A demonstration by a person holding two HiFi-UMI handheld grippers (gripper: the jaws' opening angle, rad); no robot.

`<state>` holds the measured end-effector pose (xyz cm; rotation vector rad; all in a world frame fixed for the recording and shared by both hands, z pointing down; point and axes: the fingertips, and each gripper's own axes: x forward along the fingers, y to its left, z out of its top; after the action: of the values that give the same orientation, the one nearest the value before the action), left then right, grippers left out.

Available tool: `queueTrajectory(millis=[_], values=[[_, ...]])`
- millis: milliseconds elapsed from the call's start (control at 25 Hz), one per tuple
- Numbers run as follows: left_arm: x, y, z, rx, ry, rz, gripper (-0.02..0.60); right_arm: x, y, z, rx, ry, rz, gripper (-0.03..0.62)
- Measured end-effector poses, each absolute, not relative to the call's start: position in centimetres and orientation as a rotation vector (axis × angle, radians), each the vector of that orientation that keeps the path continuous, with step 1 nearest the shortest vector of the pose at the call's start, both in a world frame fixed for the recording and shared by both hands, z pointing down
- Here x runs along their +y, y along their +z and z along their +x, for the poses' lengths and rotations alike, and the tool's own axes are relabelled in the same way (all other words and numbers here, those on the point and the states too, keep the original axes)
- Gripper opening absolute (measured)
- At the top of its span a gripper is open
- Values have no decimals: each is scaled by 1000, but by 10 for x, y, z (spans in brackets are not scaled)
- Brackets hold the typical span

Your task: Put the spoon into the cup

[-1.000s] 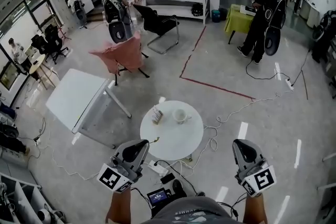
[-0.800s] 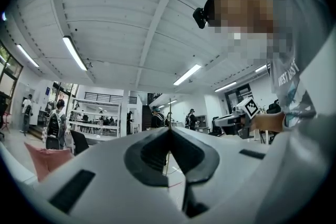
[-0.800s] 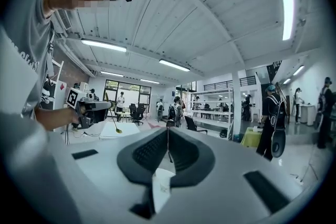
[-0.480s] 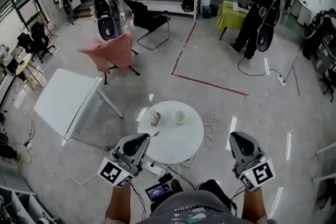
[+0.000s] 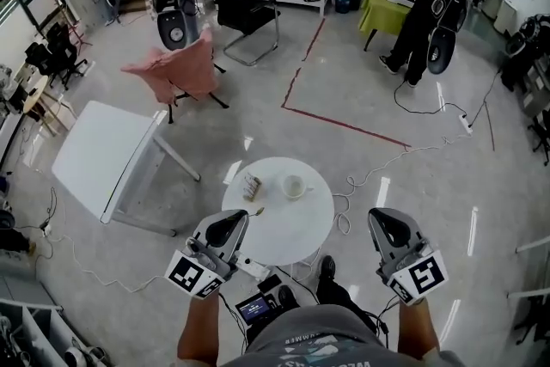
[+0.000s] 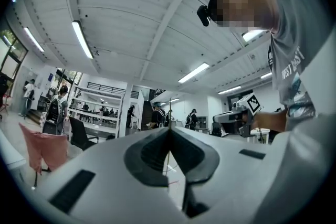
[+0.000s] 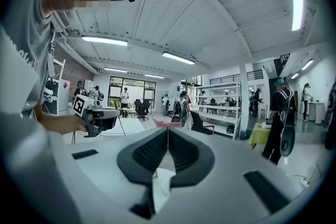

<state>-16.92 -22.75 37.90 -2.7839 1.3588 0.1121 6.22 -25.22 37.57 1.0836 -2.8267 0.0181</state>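
A white cup (image 5: 294, 186) stands on a saucer near the middle of the round white table (image 5: 301, 223). My left gripper (image 5: 243, 219) hangs over the table's near left edge, shut on the thin spoon (image 5: 258, 211), whose small bowl pokes out beyond the jaws. In the left gripper view the spoon (image 6: 169, 113) shows as a thin stick rising from the closed left gripper (image 6: 169, 131). My right gripper (image 5: 378, 215) is off the table's right side, shut and holding nothing; its pads meet in the right gripper (image 7: 167, 131) view.
A small brown box (image 5: 250, 186) sits on the table left of the cup. Cables and a power strip (image 5: 258, 271) lie on the floor below. A tilted white table (image 5: 103, 155) and a pink-draped chair (image 5: 185, 69) stand at the left; people stand at the far back.
The view has drawn closer to the round table. My left gripper with the spoon has come up to the table's near left edge; the right gripper kept its place beside it.
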Motion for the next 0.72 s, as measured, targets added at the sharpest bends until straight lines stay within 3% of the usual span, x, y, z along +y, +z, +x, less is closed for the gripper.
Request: queueTrajectory(millis=[720], values=[[-325, 470, -151, 1523, 71, -2883, 2, -332, 434, 56, -2788, 174, 881, 3]])
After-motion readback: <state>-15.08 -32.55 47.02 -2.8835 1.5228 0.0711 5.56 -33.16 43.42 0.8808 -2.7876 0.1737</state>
